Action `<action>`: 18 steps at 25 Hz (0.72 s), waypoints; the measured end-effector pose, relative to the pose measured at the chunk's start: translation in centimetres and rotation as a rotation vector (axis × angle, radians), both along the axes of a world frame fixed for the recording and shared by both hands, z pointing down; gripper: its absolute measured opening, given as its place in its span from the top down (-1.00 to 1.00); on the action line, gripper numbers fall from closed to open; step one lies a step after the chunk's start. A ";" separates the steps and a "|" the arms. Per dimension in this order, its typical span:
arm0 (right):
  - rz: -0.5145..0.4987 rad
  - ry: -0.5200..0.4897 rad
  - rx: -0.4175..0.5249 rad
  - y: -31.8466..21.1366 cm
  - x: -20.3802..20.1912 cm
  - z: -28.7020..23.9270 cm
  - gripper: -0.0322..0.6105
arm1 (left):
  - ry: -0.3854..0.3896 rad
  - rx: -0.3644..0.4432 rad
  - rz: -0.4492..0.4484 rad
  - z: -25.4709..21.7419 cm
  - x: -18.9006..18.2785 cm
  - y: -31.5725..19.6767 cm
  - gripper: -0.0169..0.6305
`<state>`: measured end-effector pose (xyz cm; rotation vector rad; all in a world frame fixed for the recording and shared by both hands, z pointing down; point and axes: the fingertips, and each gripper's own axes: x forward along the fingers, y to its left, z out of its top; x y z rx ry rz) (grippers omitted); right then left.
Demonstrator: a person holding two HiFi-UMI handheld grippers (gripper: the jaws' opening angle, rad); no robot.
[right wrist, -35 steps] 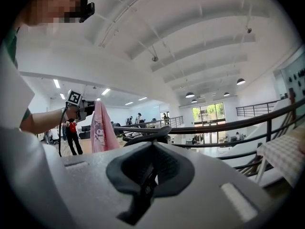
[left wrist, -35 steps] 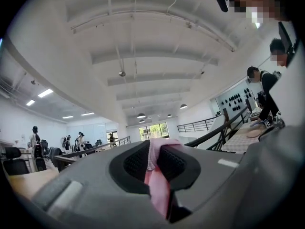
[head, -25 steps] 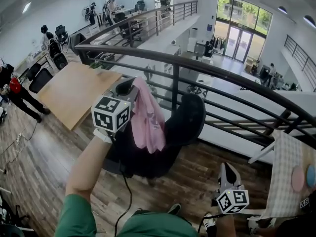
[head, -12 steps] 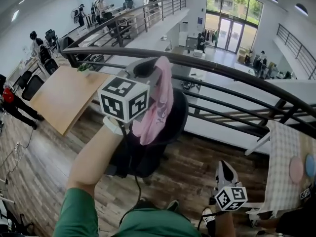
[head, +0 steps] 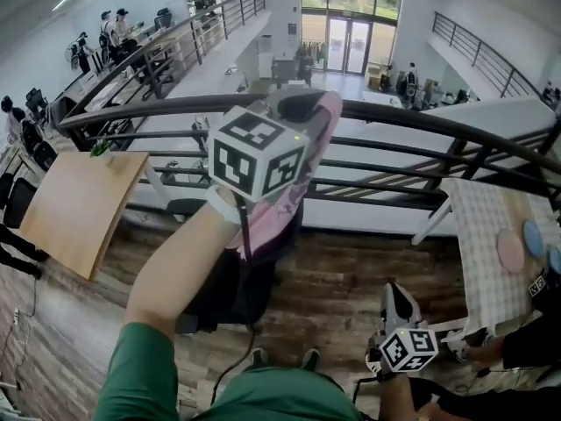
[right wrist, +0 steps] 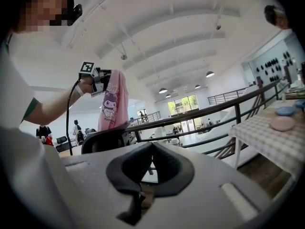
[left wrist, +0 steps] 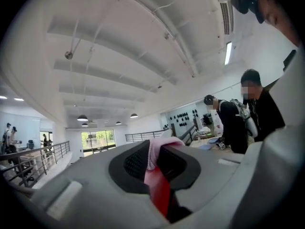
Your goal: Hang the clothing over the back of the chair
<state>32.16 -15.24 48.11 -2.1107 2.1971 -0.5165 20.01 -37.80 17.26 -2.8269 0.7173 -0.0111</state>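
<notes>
Pink clothing (head: 282,207) is held aloft in the left gripper (head: 303,109), over a black chair (head: 230,281).

At far left a flat wooden worktop (head: 74,202) is seen on the plank floor (head: 346,274). Next comes the chair, its curved, padded back largely hidden by the raised arm and the hanging cloth. The soft, limp clothing, printed with a cartoon figure, is pinched between the left gripper's narrow jaws and droops to the top of the chair back; contact cannot be told. A dark tubular metal railing (head: 421,117) is curved behind both. Lower right, the right gripper (head: 399,302) is held low with its jaws together and nothing between them. At far right a checked worktop (head: 480,222) is set with a round pink plate (head: 511,251).
</notes>
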 end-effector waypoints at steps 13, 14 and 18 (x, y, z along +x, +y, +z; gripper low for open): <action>0.209 -0.005 -0.043 4.6 0.2 2.0 0.89 | -0.240 -0.034 0.181 12.0 8.2 -0.8 0.80; 0.216 -0.006 -0.045 4.7 0.1 2.1 0.89 | -0.258 -0.032 0.181 13.0 8.3 -1.0 0.80; 0.239 -0.010 -0.052 5.0 -0.7 2.7 0.89 | -0.305 -0.044 0.205 16.1 8.7 -0.9 0.79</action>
